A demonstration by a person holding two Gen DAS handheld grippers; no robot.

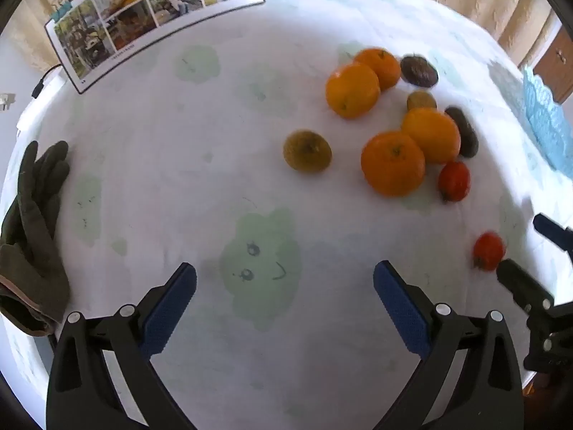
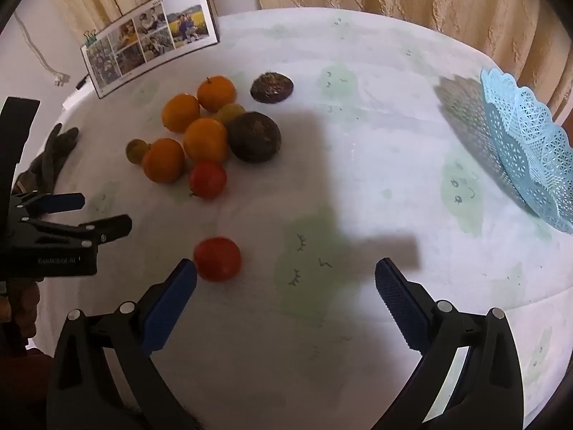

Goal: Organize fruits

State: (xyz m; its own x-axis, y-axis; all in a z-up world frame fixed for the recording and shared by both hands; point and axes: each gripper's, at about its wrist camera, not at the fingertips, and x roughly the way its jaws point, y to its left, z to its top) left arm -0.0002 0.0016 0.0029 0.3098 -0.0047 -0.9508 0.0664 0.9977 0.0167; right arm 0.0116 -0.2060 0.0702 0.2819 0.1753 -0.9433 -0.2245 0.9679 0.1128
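Observation:
Several oranges (image 1: 393,163) (image 2: 205,139), two red tomatoes, dark brown fruits (image 2: 254,137) and small green-yellow fruits (image 1: 307,150) lie loose on the white tablecloth. One tomato (image 2: 217,258) (image 1: 488,251) lies apart from the pile, just ahead of my right gripper's left finger. The other tomato (image 2: 207,180) (image 1: 454,181) sits at the pile's near edge. My right gripper (image 2: 285,276) is open and empty; it also shows in the left wrist view (image 1: 530,247). My left gripper (image 1: 284,279) is open and empty over bare cloth, left of the fruit; the right wrist view shows it (image 2: 104,213) too.
A light blue lattice basket (image 2: 526,150) (image 1: 544,118) stands at the table's right edge. A photo collage card (image 1: 154,18) (image 2: 150,48) stands at the back left. A dark glove (image 1: 32,236) (image 2: 46,165) lies at the left edge. Curtains hang behind the round table.

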